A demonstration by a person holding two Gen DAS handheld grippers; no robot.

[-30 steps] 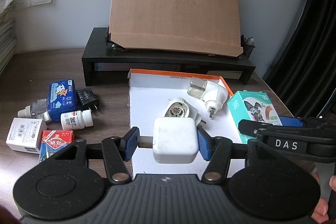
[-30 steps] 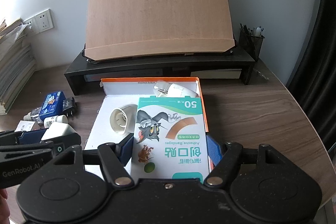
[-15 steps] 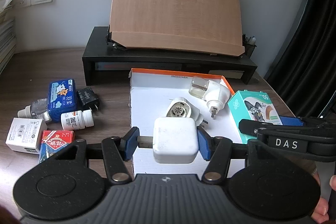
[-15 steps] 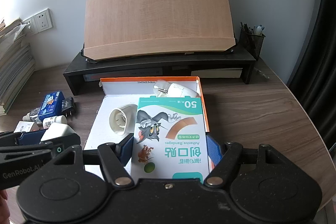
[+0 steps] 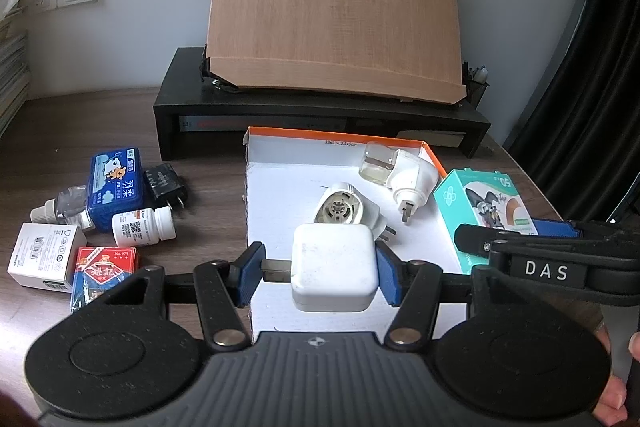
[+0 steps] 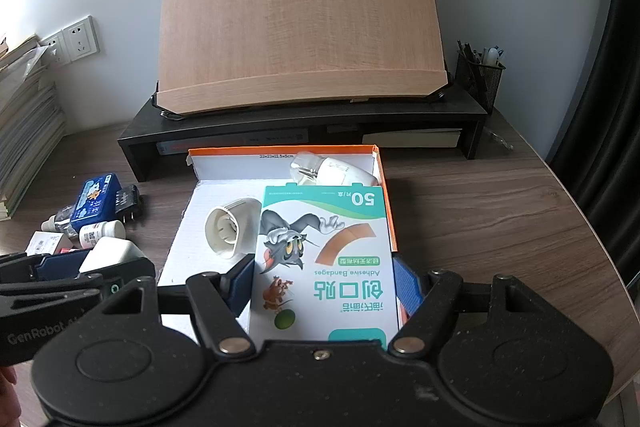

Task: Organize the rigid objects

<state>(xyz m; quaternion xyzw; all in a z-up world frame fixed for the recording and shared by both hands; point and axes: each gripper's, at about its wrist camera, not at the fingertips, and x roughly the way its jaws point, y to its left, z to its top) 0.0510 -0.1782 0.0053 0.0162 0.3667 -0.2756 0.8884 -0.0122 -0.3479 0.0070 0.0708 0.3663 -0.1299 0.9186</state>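
Note:
My left gripper (image 5: 318, 277) is shut on a white square charger (image 5: 334, 267): the right blue pad presses its side, and its prongs reach the left pad. It hangs over the near part of an open white cardboard box with an orange rim (image 5: 276, 195). My right gripper (image 6: 324, 283) is shut on a teal adhesive-bandage box (image 6: 324, 239) with a cartoon cat, held over the same cardboard box (image 6: 192, 223) at its right side. Inside lie a round white plug-in device (image 5: 340, 207) and another with a clear bottle (image 5: 400, 171).
Left of the cardboard box lie a blue tin (image 5: 116, 183), a black adapter (image 5: 166, 185), a white pill bottle (image 5: 142, 227), a small white carton (image 5: 44, 259) and a red card pack (image 5: 104, 275). Behind stands a black riser (image 5: 320, 115) bearing a wooden board (image 5: 332, 15). The table edge (image 6: 592, 247) curves at the right.

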